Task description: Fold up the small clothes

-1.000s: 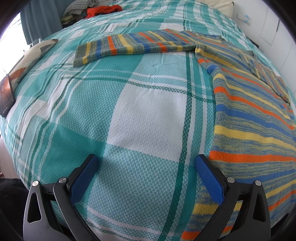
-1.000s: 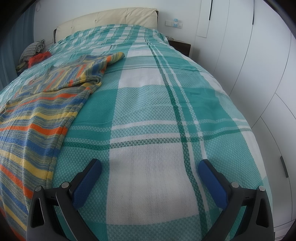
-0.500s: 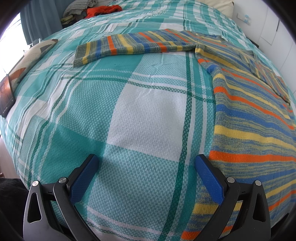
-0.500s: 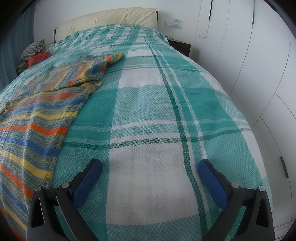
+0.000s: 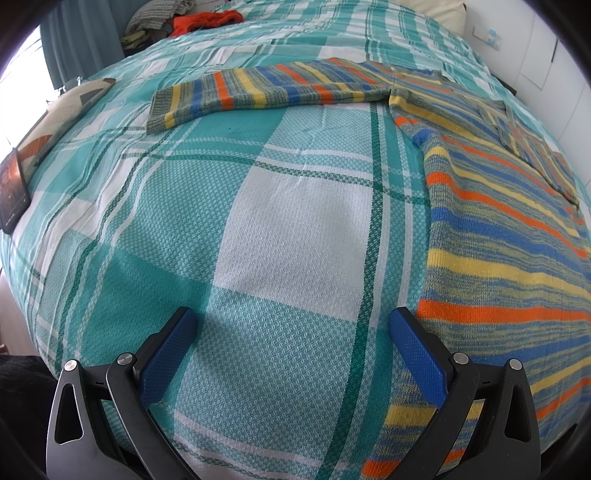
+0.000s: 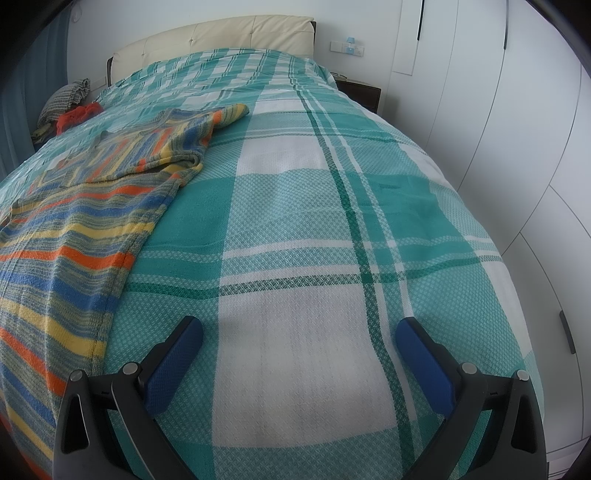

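A striped knit sweater (image 5: pixel 498 236) in orange, blue, yellow and grey lies flat on the teal plaid bedspread (image 5: pixel 288 229). One sleeve (image 5: pixel 258 92) stretches out to the left in the left wrist view. In the right wrist view the sweater (image 6: pixel 74 236) covers the left side, its other sleeve (image 6: pixel 177 147) folded in over the body. My left gripper (image 5: pixel 291 332) stands open over bare bedspread, its right finger (image 5: pixel 417 350) at the sweater's hem edge. My right gripper (image 6: pixel 299 339) is open above the bedspread (image 6: pixel 332 221), right of the sweater, holding nothing.
A heap of grey and red clothes (image 5: pixel 184 18) lies at the far left of the bed, also visible as a clothes heap (image 6: pixel 70 107) in the right wrist view. A cushion (image 5: pixel 62 114) and a dark tablet (image 5: pixel 13 192) sit at the left edge. White wardrobe doors (image 6: pixel 517 129) line the right; a headboard (image 6: pixel 221 40) closes the far end.
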Action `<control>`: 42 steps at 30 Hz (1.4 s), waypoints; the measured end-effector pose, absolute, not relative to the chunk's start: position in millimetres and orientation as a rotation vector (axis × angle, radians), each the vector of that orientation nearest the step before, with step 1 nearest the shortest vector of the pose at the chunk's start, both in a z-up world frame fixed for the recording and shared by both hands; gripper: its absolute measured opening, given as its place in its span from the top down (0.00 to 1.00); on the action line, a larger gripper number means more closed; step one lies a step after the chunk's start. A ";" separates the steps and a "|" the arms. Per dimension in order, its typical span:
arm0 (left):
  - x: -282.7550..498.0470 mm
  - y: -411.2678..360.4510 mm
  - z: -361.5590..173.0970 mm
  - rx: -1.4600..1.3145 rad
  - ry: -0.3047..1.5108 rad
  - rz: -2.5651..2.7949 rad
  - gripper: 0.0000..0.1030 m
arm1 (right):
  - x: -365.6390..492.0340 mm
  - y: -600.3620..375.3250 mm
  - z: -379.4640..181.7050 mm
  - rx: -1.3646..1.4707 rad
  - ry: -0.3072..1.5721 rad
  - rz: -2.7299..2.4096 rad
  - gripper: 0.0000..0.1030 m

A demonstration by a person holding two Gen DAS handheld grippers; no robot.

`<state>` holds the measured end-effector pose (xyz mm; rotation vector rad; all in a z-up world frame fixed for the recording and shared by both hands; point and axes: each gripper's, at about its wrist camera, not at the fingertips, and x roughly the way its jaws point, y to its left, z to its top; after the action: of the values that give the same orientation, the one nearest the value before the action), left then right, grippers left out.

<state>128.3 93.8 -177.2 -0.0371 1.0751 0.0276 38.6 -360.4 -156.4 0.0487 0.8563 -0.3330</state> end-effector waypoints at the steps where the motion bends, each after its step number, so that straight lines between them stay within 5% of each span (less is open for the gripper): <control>1: 127.9 93.7 -177.2 -0.037 1.075 0.026 0.00 | 38.6 -360.4 -156.4 0.049 0.856 -0.333 0.00; 18: 127.0 125.9 -144.5 -0.223 1.097 -0.101 0.01 | 38.4 -360.2 -156.4 0.048 0.856 -0.333 0.00; 27: 264.6 261.6 -144.4 -0.514 1.035 0.116 0.04 | 38.3 -360.1 -156.5 0.047 0.856 -0.334 0.00; 30: 296.8 265.5 -155.2 -0.481 1.061 0.119 0.31 | 38.4 -360.1 -156.6 0.045 0.856 -0.336 0.00; 32: 309.2 255.2 -155.6 -0.411 1.061 0.104 0.82 | 38.6 -360.4 -156.8 0.042 0.857 -0.338 0.00; 33: 315.2 249.4 -153.9 -0.368 1.073 0.111 0.97 | 39.1 -360.3 -156.9 0.040 0.858 -0.339 0.00; 42: 328.4 83.9 7.6 -0.092 0.846 -0.279 0.98 | 39.9 -361.3 -157.2 0.040 0.859 -0.338 0.00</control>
<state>328.4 83.9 7.6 -0.0924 0.8459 -0.2785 39.9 -361.3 -157.2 0.0403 0.8586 -0.3378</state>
